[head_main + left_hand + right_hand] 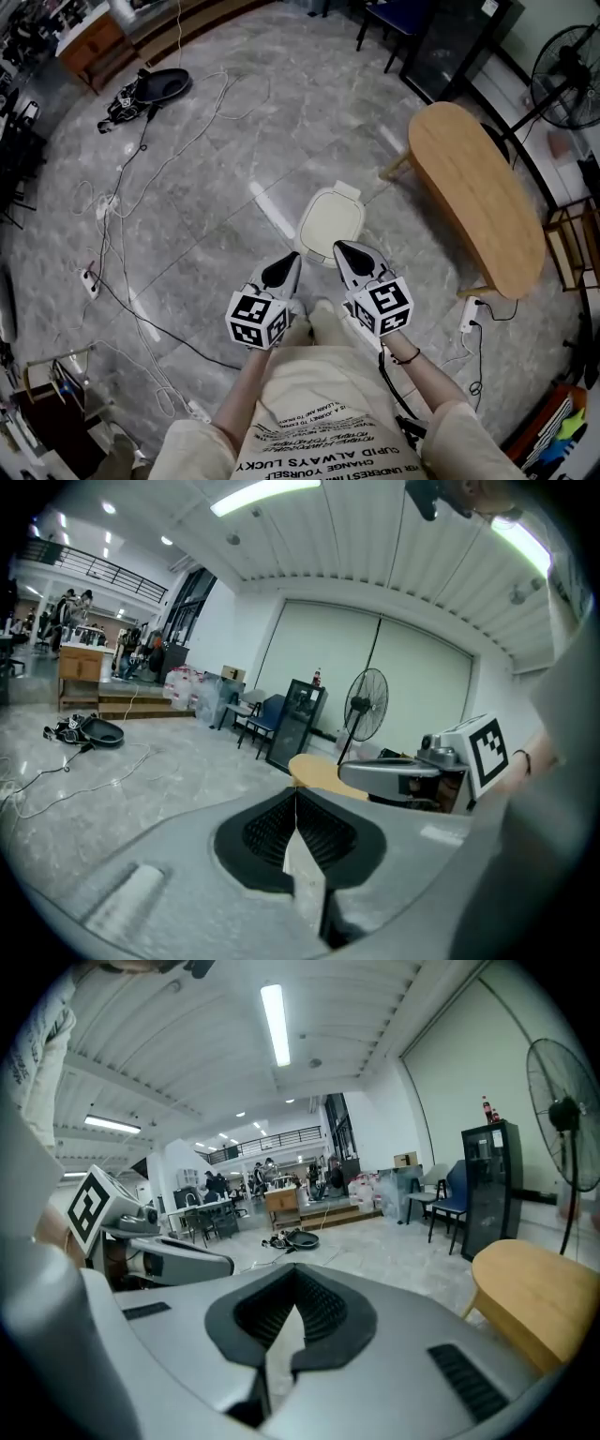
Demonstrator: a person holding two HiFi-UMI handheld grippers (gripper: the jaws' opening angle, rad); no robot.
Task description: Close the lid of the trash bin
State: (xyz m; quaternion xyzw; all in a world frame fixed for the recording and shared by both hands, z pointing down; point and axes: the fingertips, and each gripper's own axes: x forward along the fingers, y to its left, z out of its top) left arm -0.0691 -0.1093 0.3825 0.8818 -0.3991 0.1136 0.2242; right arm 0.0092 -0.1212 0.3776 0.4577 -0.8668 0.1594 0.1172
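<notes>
The trash bin (330, 223) stands on the grey floor straight ahead of me, and its cream lid lies flat on top. My left gripper (287, 265) and my right gripper (347, 253) hang side by side above the bin's near edge, well off the floor. Both are shut with nothing in them. In the left gripper view the left gripper's (296, 797) jaws meet on a thin line, and the right gripper (398, 774) shows beside it. The right gripper (294, 1283) is likewise shut in its own view, with the left gripper (173, 1260) at its side. Neither gripper view shows the bin.
An oval wooden table (473, 192) stands right of the bin, with a power strip (469, 314) by its near leg. Cables (122, 244) trail over the floor at the left. A standing fan (567, 66) and a dark cabinet (450, 47) are at the back right.
</notes>
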